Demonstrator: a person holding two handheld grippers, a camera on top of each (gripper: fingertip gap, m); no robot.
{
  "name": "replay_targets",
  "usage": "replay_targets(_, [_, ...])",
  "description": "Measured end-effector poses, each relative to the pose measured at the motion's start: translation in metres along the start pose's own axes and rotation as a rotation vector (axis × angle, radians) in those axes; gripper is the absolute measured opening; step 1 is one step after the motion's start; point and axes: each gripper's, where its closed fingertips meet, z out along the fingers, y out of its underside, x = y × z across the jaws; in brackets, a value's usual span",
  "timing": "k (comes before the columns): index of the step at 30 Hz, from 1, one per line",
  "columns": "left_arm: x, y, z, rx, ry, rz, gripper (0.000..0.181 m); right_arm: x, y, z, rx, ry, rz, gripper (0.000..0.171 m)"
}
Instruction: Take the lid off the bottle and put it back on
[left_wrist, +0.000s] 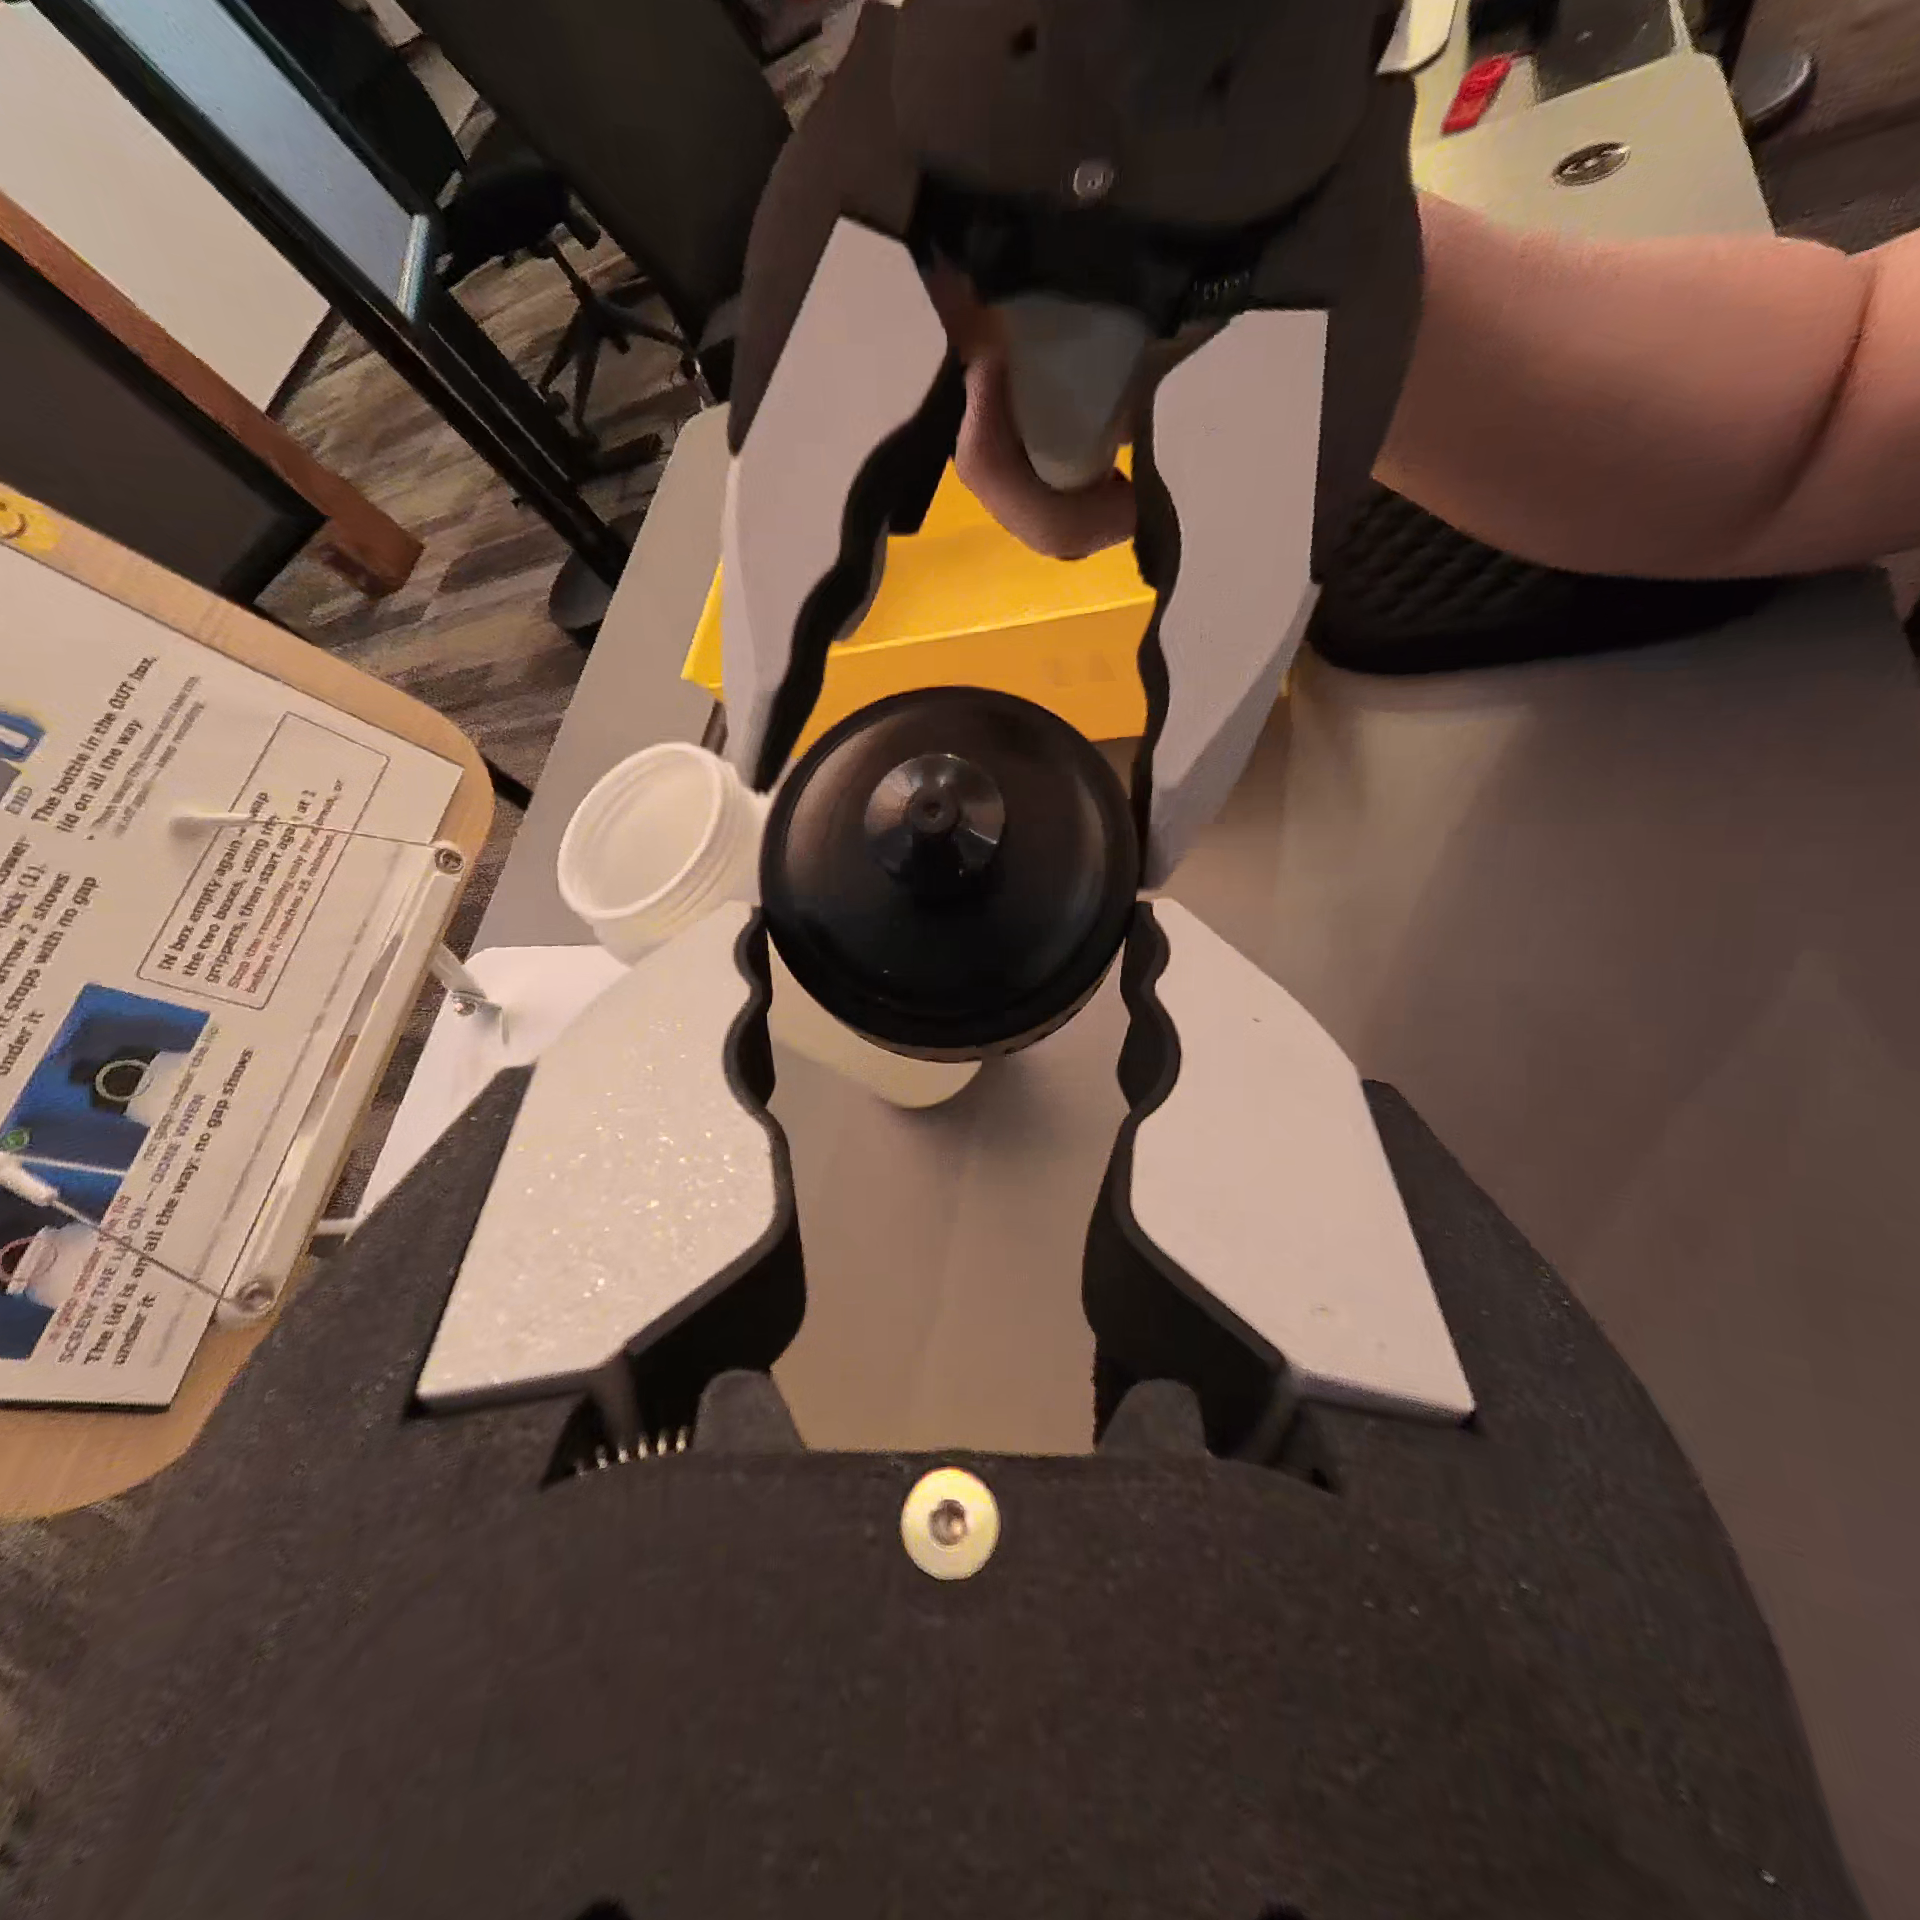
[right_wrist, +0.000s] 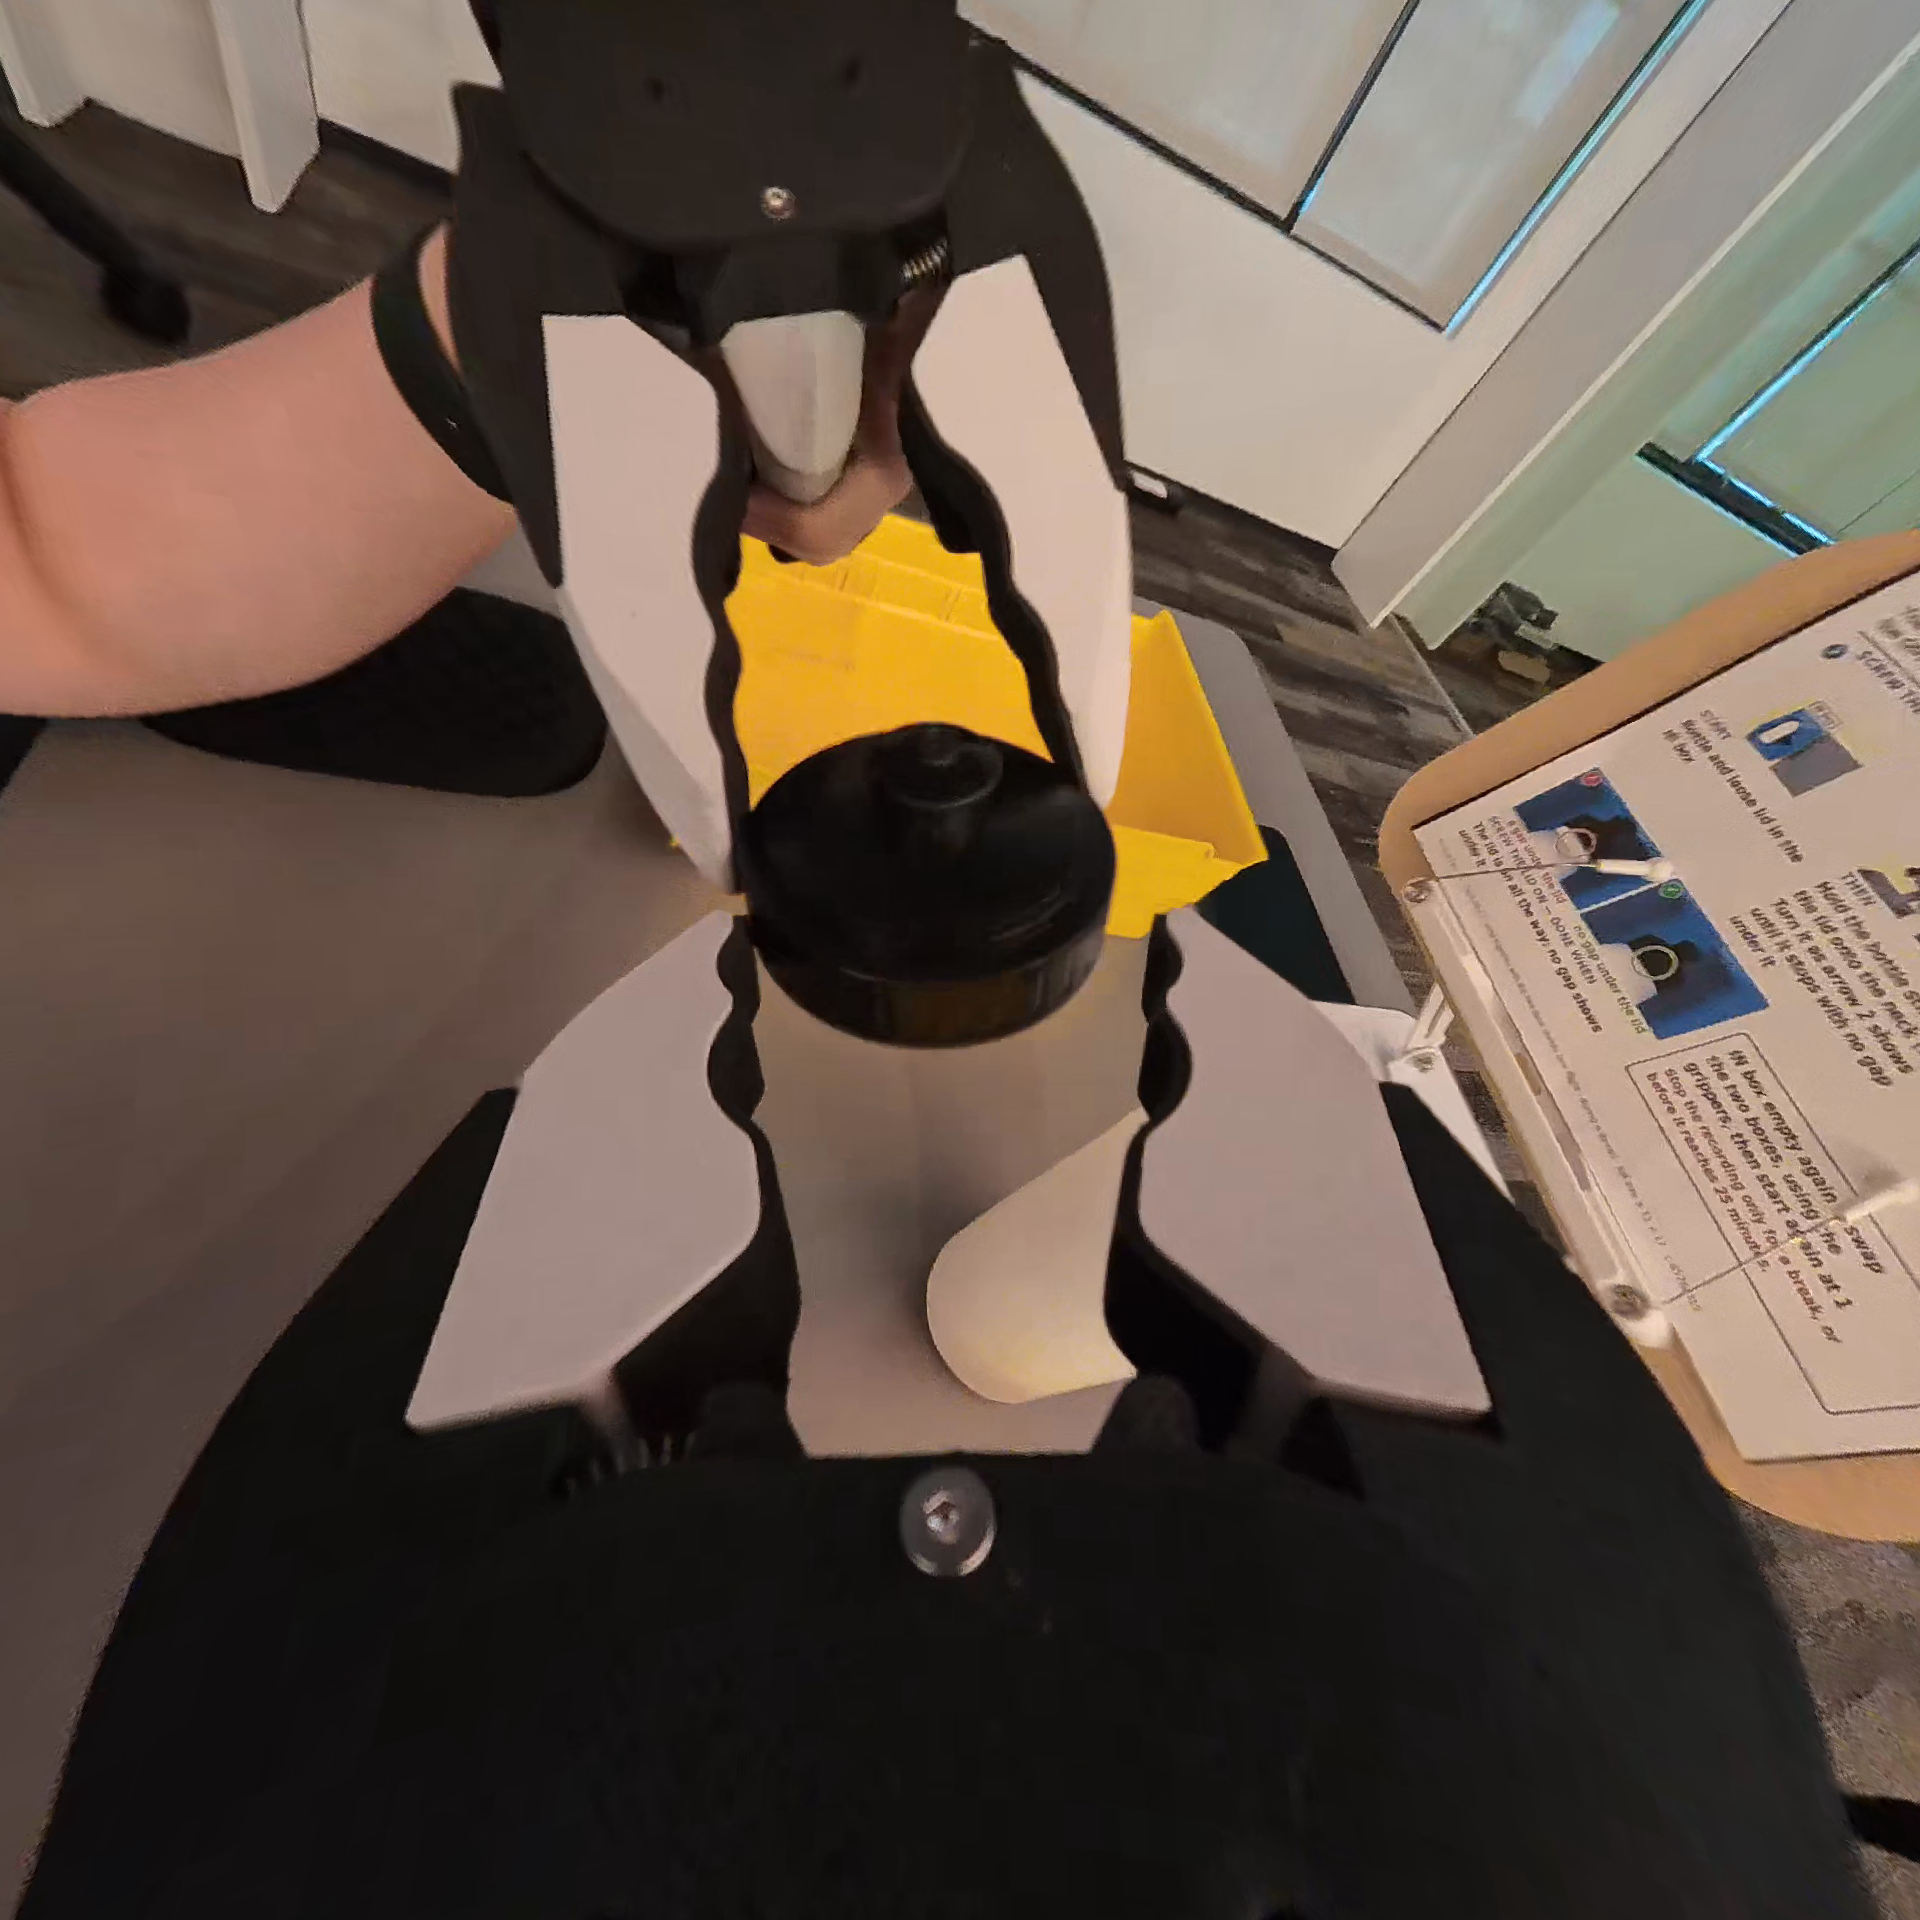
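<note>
A black lid with a spout (left_wrist: 945, 862) hangs in the air between both grippers. My left gripper (left_wrist: 943, 925) is shut on its sides. My right gripper (right_wrist: 948, 935) faces it from the far side, and its jaws stand slightly wider than the lid (right_wrist: 925, 883), with a small gap at the right fingertip (right_wrist: 1162, 966). The white bottle (left_wrist: 655, 842) lies on its side on the grey table below, its open neck pointing left. Only its rounded end (right_wrist: 1029, 1278) shows in the right wrist view.
A yellow box (left_wrist: 966, 623) stands on the table (left_wrist: 1558, 935) just behind the lid. A printed instruction sheet on a wooden board (left_wrist: 208, 935) stands beside the table. A black round ribbed object (left_wrist: 1455, 592) lies under a person's forearm (left_wrist: 1662, 416). Left and right tips are no more than a few centimetres apart. The white bottle (left_wrist: 655, 842) sits 9 cm or so from the ends of my right fingers.
</note>
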Motion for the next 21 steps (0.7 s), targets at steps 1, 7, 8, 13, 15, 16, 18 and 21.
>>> replay_targets(1, [0.001, 0.001, 0.003, -0.007, -0.001, 0.003, 0.065, -0.003, 0.001, 0.001, -0.002, -0.022, 0.001, 0.068])
replay_targets(7, [0.005, 0.015, 0.011, -0.028, 0.009, 0.032, 0.065, -0.009, 0.017, 0.01, -0.074, -0.055, -0.026, 0.067])
replay_targets(8, [0.003, 0.016, 0.011, -0.007, 0.008, 0.032, 0.065, -0.007, 0.018, 0.01, -0.08, -0.05, -0.022, 0.067])
replay_targets(13, [-0.037, 0.015, 0.011, 0.139, -0.171, -0.109, 0.091, 0.02, 0.02, -0.009, -0.076, 0.057, 0.022, 0.067])
replay_targets(15, [-0.055, 0.016, 0.017, 0.225, -0.264, -0.202, 0.101, 0.041, 0.016, -0.029, -0.034, 0.141, 0.055, 0.067])
replay_targets(16, [-0.061, 0.018, 0.024, 0.263, -0.294, -0.264, 0.099, 0.051, 0.014, -0.04, -0.006, 0.18, 0.084, 0.067])
replay_targets(18, [-0.068, 0.029, 0.046, 0.318, -0.32, -0.428, 0.103, 0.071, 0.012, -0.061, 0.051, 0.257, 0.145, 0.067])
replay_targets(21, [-0.077, 0.056, 0.077, 0.394, -0.419, -0.603, 0.103, 0.091, 0.016, -0.08, 0.109, 0.322, 0.213, 0.067])
